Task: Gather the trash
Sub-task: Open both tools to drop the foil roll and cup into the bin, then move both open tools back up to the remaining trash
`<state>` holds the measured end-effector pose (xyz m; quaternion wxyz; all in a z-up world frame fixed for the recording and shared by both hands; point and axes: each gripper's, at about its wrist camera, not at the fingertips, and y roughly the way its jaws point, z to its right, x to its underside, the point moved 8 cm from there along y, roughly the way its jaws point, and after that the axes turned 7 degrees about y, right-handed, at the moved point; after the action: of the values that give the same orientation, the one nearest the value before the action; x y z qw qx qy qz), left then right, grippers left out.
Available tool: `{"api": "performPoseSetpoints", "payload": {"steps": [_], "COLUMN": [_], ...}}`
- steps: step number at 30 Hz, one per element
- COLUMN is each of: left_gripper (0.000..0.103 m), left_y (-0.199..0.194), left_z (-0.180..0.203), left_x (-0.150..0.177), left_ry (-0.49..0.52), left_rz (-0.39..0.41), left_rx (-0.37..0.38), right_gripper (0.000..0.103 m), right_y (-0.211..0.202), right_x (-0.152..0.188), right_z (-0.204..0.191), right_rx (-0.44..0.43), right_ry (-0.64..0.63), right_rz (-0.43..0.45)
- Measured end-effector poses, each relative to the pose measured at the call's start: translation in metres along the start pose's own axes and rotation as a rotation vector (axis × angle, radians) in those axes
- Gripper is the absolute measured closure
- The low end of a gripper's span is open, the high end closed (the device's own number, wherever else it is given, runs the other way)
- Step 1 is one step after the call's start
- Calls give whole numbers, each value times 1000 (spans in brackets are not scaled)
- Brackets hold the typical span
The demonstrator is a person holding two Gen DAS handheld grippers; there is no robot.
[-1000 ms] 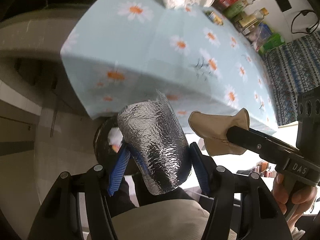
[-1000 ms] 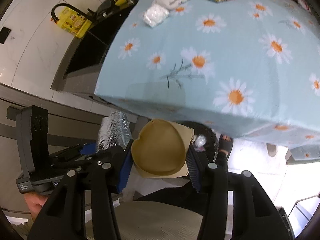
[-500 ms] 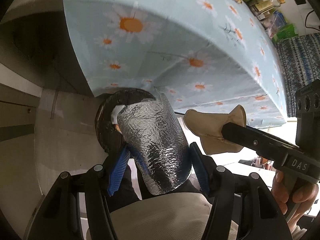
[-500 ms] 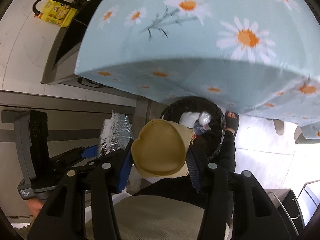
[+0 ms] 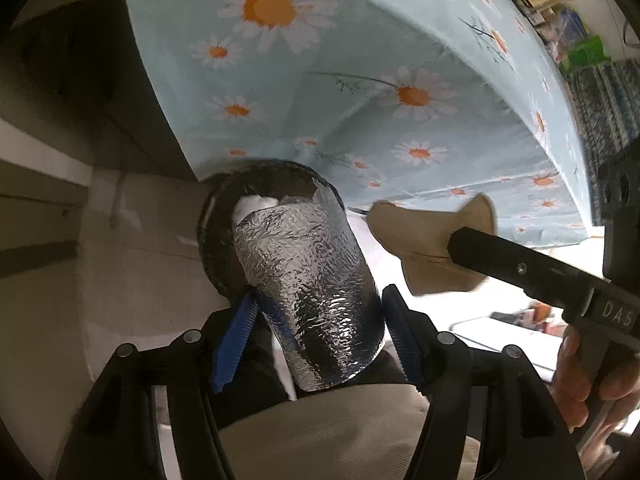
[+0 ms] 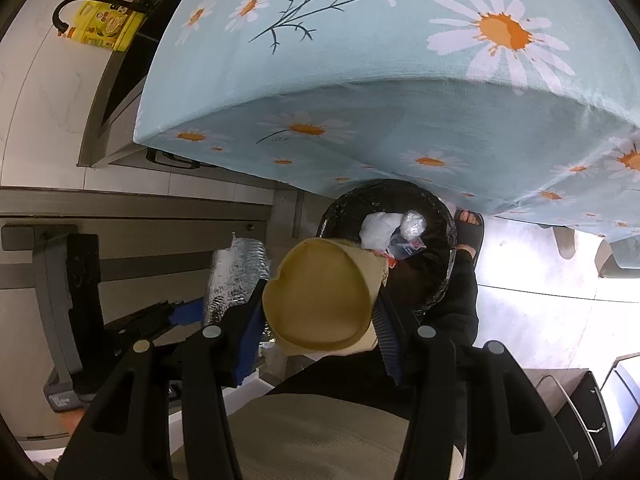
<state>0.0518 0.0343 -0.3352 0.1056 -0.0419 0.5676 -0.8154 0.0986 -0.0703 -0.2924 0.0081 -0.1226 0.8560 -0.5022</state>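
Observation:
A crinkled silver foil cup point(image 5: 312, 288) sits between the blue pads of my left gripper point(image 5: 318, 300). Its jaws are opening, and the pads still touch the foil. My right gripper point(image 6: 320, 292) holds a squashed brown paper cup point(image 6: 320, 296). Its jaws are opening too, with the cup still pinched between the pads. Both grippers point steeply down over a black trash bin point(image 6: 444, 216) on the floor, half under the table. White crumpled paper point(image 6: 380, 228) and clear plastic point(image 6: 414, 222) lie in the bin. The left wrist view shows the bin point(image 5: 212, 224) behind the foil and the paper cup point(image 5: 424, 248) to the right.
The table with its daisy cloth point(image 6: 400, 60) overhangs the bin's far side. A sandalled foot point(image 6: 470, 224) stands right of the bin. Grey cabinet fronts point(image 6: 140, 216) are to the left, a yellow bottle point(image 6: 104, 26) beyond. The person's beige trousers point(image 6: 320, 432) are below the grippers.
Both grippers have sunk and tipped downward, so the tabletop slid up out of view and the bin came closer. Both pairs of jaws stand slightly wider around their cups.

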Motion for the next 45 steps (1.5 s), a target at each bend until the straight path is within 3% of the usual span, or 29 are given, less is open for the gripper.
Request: {"api": "performPoseSetpoints", "payload": {"steps": [2,4,7,29,45], "left_gripper": [37,37,31,30,31], "left_y": [1,4,5,-16,-65], "left_z": [1,0,-3,1,26], "left_x": [0,0,0,-10,-42], "left_ry": [4,-5,-10,-4,78], "left_rz": [-5,-16,-22,20,135], "left_rx": [-5,5,-3,-2,9], "right_gripper": [37,36,36,36,36], "right_y": [0,1,-1,-23,-70], "right_x": [0,-1,-2,-8,-22], "right_z": [1,2,4,5,-9], "right_rx": [-9,-11,-25,-22,-21], "right_ry": [17,26,42,51,26], "right_rz": [-5,-8,-13,42,146]}}
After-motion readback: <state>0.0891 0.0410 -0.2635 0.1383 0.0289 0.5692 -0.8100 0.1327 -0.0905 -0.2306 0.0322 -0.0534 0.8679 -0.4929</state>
